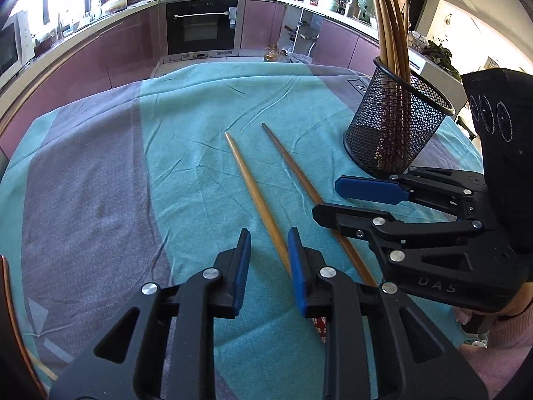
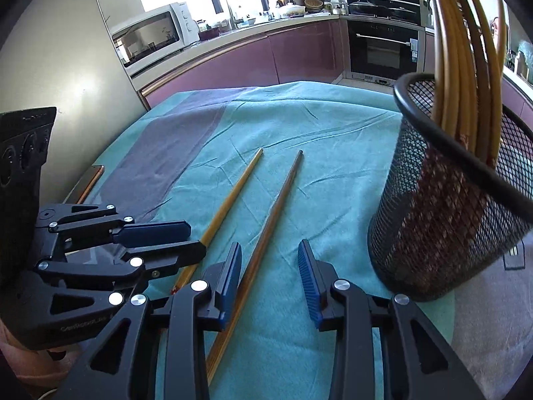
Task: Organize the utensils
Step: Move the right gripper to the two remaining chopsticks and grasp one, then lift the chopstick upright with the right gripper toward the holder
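Wooden light chopstick between narrow unclamped left jaws, dark chopstick between wider right jaws

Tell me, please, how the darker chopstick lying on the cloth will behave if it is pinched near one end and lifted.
The darker chopstick looks straight and thin, so probably stiff and light. It tapers toward a narrow tip, so it may pivot or droop in the grip. On the wrinkled cloth it seems unlikely to roll far.

The near ends of the light bamboo chopstick and the darker brown wooden chopstick are disappearing beneath the black gripper frames — while the tall bamboo chopsticks in the black wire-mesh cup are running off the top edge.
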Demonstrator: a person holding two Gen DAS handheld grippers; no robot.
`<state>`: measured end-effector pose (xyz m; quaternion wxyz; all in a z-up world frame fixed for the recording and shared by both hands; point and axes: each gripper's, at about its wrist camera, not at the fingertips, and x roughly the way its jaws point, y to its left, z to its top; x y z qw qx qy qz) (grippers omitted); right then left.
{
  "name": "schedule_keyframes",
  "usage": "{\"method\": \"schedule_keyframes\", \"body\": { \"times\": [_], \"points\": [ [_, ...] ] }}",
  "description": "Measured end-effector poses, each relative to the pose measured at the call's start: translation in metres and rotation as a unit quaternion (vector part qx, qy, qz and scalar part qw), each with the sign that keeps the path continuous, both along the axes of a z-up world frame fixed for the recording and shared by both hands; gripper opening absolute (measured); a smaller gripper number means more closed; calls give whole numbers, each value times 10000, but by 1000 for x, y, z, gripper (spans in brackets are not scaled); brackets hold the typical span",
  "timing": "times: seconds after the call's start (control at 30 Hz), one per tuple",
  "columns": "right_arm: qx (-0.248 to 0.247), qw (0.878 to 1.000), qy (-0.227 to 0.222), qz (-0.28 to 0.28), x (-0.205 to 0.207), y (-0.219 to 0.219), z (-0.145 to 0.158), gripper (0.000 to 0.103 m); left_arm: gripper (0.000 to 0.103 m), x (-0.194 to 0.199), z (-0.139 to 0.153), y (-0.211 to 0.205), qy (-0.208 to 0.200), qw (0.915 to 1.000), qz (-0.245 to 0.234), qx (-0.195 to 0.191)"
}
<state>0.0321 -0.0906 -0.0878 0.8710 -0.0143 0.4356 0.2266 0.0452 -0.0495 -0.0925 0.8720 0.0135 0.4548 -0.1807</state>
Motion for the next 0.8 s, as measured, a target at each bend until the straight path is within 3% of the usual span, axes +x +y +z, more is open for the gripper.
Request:
{"method": "schedule_keyframes", "body": {
  "times": [0.27,0.5,0.63,0.67,0.8],
  "points": [
    [-279,9996,-95,-19,5,7,0,27,23,14,-1,-3,74,9999,-46,63],
    [-233,9996,-79,-113,9,5,0,18,23,23,0,-7,123,9999,-20,83],
    [-57,9999,-11,-138,8,0,-1,10,19,27,1,-8,143,9999,68,43],
    [-36,9999,-11,-152,8,-1,-1,9,14,27,1,-8,149,9998,108,29],
    [111,9997,39,-194,6,-5,-1,8,10,30,-1,-4,178,9995,248,-92]
  ]
}}
